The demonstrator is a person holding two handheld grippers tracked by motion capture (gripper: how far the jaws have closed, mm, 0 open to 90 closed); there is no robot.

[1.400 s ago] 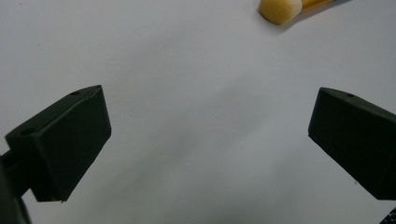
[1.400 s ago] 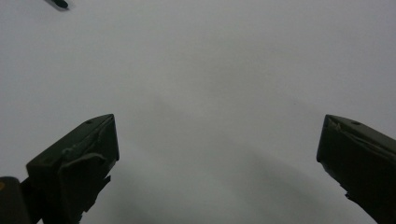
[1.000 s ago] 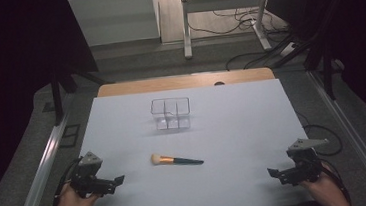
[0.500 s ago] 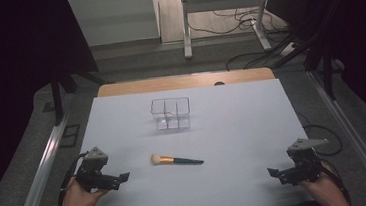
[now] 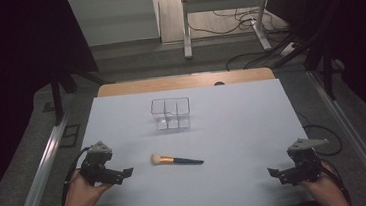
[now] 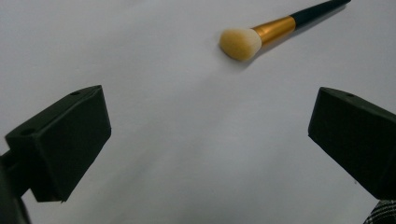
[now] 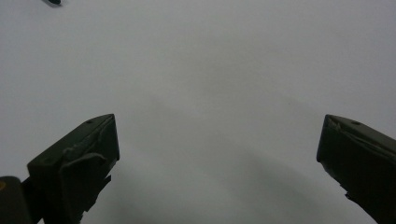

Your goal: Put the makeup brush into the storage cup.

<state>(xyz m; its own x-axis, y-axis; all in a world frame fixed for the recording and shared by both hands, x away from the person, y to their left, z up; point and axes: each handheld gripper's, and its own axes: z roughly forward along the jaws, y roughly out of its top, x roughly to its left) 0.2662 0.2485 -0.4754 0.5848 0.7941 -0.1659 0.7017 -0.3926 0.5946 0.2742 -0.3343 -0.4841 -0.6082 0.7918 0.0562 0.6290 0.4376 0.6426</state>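
Gold-banded makeup brush (image 5: 176, 160) lies flat just before the clear organizer (image 5: 171, 114), and the left gripper (image 5: 122, 173), jaws wide and empty, points at its bristles, likely to grasp, while the right gripper (image 5: 275, 172) waits well apart, equally wide and empty.

In the left gripper view the makeup brush (image 6: 275, 30) runs out past the top edge, so the end of its black handle is cut off. The left gripper (image 6: 208, 144) has both jaws cropped by the bottom and side edges. Below the brush in the high view, the person's left hand (image 5: 81, 194) covers the rear of that gripper's body. The clear organizer (image 5: 171, 114) beyond the brush is too small to read its dividers surely.
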